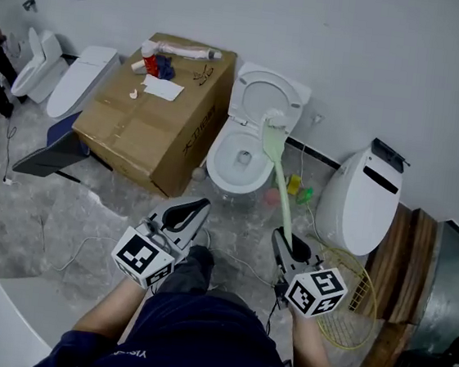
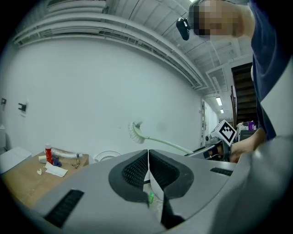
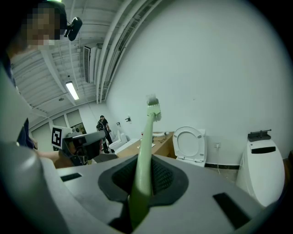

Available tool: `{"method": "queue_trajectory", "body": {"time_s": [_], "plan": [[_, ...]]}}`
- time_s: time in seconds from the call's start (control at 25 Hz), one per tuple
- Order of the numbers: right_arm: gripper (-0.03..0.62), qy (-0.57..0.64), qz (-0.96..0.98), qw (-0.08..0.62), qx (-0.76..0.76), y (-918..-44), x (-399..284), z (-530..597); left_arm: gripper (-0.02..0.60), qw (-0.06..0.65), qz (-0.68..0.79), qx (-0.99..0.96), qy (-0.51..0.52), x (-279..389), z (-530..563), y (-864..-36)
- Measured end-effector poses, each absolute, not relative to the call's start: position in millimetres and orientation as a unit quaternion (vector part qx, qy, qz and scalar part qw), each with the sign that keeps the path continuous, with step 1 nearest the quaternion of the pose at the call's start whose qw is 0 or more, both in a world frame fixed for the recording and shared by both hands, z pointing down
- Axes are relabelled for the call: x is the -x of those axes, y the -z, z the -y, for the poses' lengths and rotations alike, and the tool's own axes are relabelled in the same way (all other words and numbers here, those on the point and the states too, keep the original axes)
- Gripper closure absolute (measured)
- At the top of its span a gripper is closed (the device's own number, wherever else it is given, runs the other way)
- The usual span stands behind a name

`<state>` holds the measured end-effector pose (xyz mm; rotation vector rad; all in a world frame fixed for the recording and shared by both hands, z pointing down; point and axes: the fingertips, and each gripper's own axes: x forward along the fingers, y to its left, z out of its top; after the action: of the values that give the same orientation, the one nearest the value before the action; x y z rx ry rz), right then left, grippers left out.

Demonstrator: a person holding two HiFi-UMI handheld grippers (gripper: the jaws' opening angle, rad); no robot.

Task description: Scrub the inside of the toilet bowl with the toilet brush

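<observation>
A white toilet (image 1: 234, 156) stands against the wall with its lid (image 1: 266, 92) raised; it also shows in the right gripper view as the toilet (image 3: 189, 142). My right gripper (image 1: 290, 243) is shut on the pale green handle of the toilet brush (image 1: 280, 183). The brush's white bristle head (image 1: 274, 120) is held up in the air over the bowl's right rim, and the brush head (image 3: 153, 106) stands high against the wall. My left gripper (image 1: 193, 211) hangs shut and empty to the left, above the floor. The brush (image 2: 135, 131) is also in the left gripper view.
A big cardboard box (image 1: 156, 121) with bottles and paper on top stands left of the toilet. Another white toilet unit (image 1: 362, 199) is to the right, beside wooden planks (image 1: 408, 265) and a racket (image 1: 352, 309). More toilets (image 1: 39, 63) stand far left. Cables lie on the floor.
</observation>
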<state>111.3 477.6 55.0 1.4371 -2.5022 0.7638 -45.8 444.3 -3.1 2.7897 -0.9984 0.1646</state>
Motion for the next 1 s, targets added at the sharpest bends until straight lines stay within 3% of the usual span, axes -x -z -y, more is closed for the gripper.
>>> {"method": "queue_trajectory", "body": {"time_s": [1.0], "plan": [[0.543, -0.280, 0.806, 0.097, -0.512, -75, -57, -291, 0.549, 0.118, 0.281, -0.950, -0.072, 93, -238, -26]]}}
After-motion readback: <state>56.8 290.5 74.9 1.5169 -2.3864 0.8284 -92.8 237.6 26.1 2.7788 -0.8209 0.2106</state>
